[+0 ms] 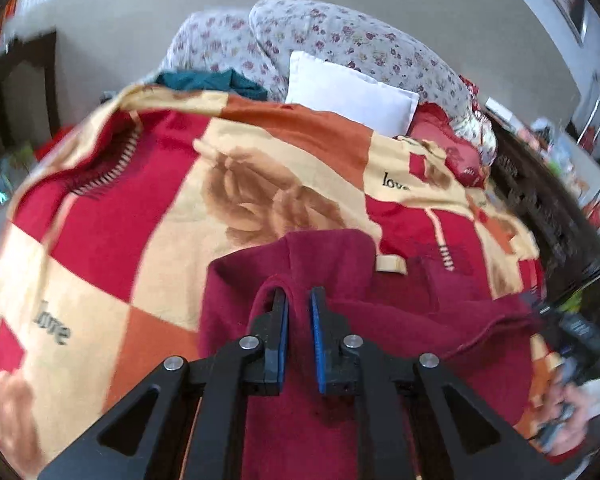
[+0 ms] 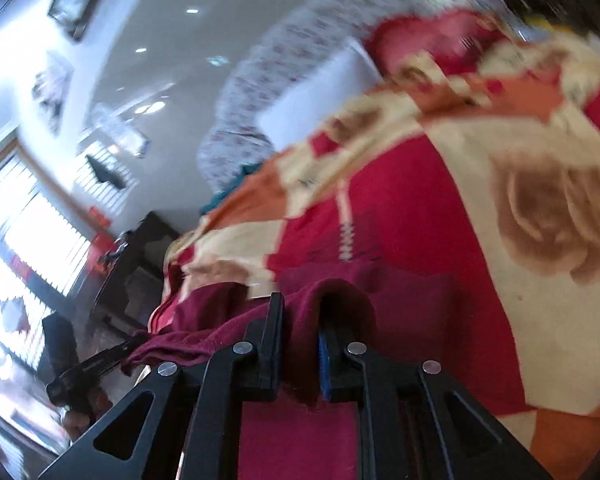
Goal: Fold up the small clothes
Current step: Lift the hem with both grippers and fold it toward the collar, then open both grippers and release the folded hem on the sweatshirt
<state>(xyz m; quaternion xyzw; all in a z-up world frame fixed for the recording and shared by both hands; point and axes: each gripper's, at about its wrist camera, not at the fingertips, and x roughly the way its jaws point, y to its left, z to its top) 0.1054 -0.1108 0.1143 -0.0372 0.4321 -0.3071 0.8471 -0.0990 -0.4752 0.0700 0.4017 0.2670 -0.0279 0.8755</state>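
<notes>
Gripping a fold of the maroon garment point(image 1: 340, 320), the left gripper point(image 1: 298, 300) had its jaws nearly together w/ cloth bunched between and draped over the left finger. Right gripper point(image 2: 300, 312) likewise pinched a ridge of the same garment, jaws narrow, fabric hooding the right finger. Garment hung stretched between both, lower part lying on the patchwork blanket point(image 1: 160, 200) (red/cream/orange squares, rose print, "love" text) covering the bed. White pillow point(image 1: 348, 92) and floral bedding point(image 1: 340, 36) sat behind the blanket; teal cloth point(image 1: 208, 80) just beside the pillow. Right-wrist view was blurred.
</notes>
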